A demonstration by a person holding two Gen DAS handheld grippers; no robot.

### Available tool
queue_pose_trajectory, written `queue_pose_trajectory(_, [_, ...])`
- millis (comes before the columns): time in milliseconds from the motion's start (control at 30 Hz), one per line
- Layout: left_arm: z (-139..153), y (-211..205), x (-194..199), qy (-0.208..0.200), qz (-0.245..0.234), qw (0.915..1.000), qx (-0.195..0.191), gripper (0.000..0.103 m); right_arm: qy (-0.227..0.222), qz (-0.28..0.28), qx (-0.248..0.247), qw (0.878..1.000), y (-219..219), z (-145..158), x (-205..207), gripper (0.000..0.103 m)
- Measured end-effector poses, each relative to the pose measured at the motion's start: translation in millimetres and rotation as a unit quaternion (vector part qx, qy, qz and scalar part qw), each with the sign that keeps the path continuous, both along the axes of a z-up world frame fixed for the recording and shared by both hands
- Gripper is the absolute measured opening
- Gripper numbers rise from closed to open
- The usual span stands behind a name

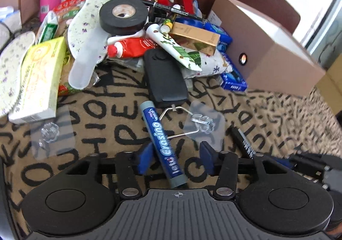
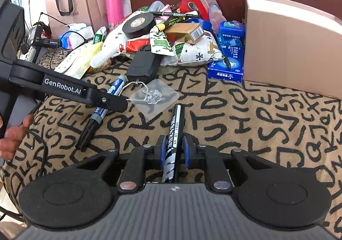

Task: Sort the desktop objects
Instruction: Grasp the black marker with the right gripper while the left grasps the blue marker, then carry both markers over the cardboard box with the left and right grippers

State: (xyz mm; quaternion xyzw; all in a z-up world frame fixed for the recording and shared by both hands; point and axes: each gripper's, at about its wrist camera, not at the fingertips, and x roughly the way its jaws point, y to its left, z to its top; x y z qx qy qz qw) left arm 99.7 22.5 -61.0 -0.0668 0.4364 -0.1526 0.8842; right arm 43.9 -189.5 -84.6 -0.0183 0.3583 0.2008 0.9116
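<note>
A blue marker (image 1: 160,133) lies slanted on the lettered cloth (image 1: 106,111), between the fingers of my left gripper (image 1: 176,158). The gripper is open: its left pad (image 1: 146,157) is right beside the marker and its right pad (image 1: 206,159) stands apart from it. From the right wrist view, the left gripper (image 2: 116,103) hangs over the same marker (image 2: 100,109), which rests on the cloth. My right gripper (image 2: 174,151) is shut on a black pen with white lettering (image 2: 176,126). That pen (image 1: 243,139) and the right gripper (image 1: 307,165) also show at the left view's right edge.
A clear adhesive hook sheet with a wire loop (image 2: 151,96) lies between the two pens; another clear sheet (image 1: 51,133) sits far left. Behind is a pile with a black tape roll (image 1: 123,14), a black case (image 1: 164,77), tubes and boxes. A cardboard box (image 2: 288,47) stands right.
</note>
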Motion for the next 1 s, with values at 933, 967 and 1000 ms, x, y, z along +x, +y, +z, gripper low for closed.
queue_pose_trajectory(933, [102,-77,23,-0.096,-0.102,0.9815,-0.131,0.011,-0.126,-0.043,0.069,0.989,-66,94,34,0.016])
queue_pose_trajectory(967, [110,-85,28,-0.105,-0.105,0.9803,-0.13,0.011,-0.138,-0.047,0.069,0.987,-72,103,38,0.016])
queue_pose_trajectory(1000, [119,-94,33,-0.116,-0.105,0.9792,-0.129,0.011,-0.149,-0.052,0.067,0.985,-78,111,42,0.016])
